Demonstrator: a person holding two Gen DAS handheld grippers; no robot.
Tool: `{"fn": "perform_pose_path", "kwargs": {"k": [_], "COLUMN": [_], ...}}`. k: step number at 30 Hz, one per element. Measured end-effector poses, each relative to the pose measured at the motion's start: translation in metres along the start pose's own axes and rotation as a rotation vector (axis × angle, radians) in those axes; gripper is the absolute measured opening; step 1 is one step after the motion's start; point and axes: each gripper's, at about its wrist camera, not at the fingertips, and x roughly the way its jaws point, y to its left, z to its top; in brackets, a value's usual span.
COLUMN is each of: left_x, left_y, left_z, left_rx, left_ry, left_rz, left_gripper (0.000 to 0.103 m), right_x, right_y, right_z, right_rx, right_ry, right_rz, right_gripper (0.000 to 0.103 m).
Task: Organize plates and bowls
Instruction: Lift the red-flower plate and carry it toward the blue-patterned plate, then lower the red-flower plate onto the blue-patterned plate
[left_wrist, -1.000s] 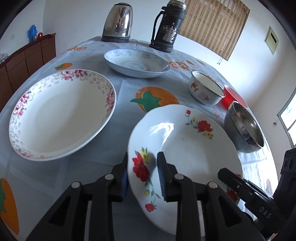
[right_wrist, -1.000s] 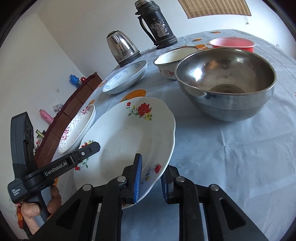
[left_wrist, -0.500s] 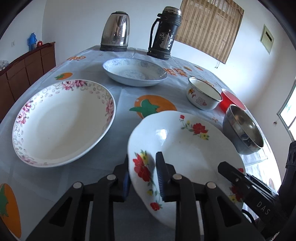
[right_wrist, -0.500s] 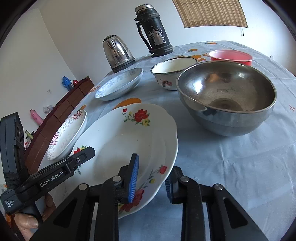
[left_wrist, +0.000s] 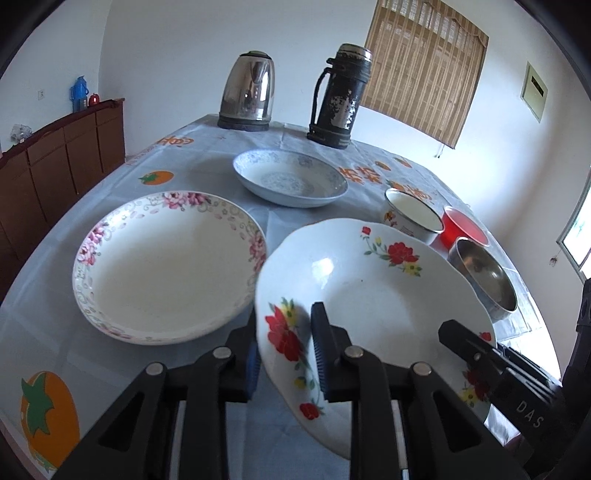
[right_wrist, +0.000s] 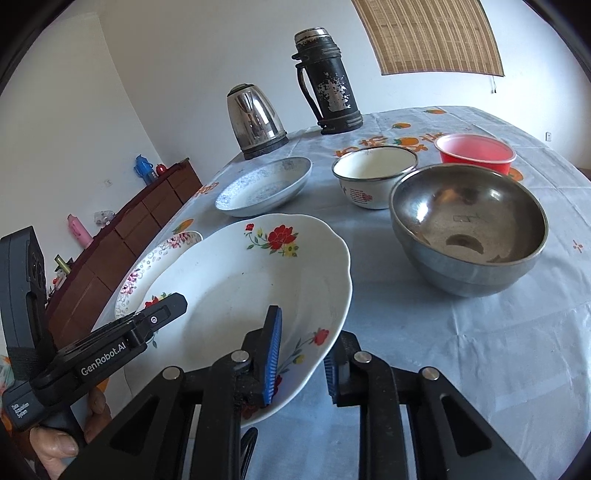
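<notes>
Up close in the left wrist view, the left tongs (left_wrist: 284, 354) pinch the red-flower plate (left_wrist: 369, 295) by its rim — it hangs tilted above the table (left_wrist: 55, 295), beside the pink-flower plate (left_wrist: 166, 266).

Then the right wrist view — the right tongs (right_wrist: 301, 360) pinch its other rim, near the steel bowl (right_wrist: 469, 229).

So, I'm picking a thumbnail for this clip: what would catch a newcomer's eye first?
The red-flowered plate, gripped at its near rim by both the left gripper and the right gripper, fills the foreground. Left of it lies a pink-rimmed plate; right of it sits a steel bowl. A kettle and dark thermos stand at the table's far end.
</notes>
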Motion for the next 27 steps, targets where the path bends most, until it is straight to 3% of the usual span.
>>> {"fn": "perform_pose_path", "kwargs": {"k": [13, 21, 27], "left_x": [-0.022, -0.023, -0.017], "left_y": [0.064, 0.067, 0.056], "left_z": [0.012, 0.018, 0.042], "left_rx": [-0.099, -0.100, -0.079], "left_ry": [-0.066, -0.076, -0.094], "left_rz": [0.114, 0.116, 0.093], "left_gripper": [0.023, 0.023, 0.023], "right_x": [0.033, 0.034, 0.031], "right_y": [0.066, 0.078, 0.075], "right_z": [0.015, 0.016, 0.033], "right_rx": [-0.079, -0.089, -0.087], "right_ry": [0.017, 0.006, -0.025], "right_rz": [0.120, 0.129, 0.104], "right_gripper": [0.023, 0.023, 0.023]}}
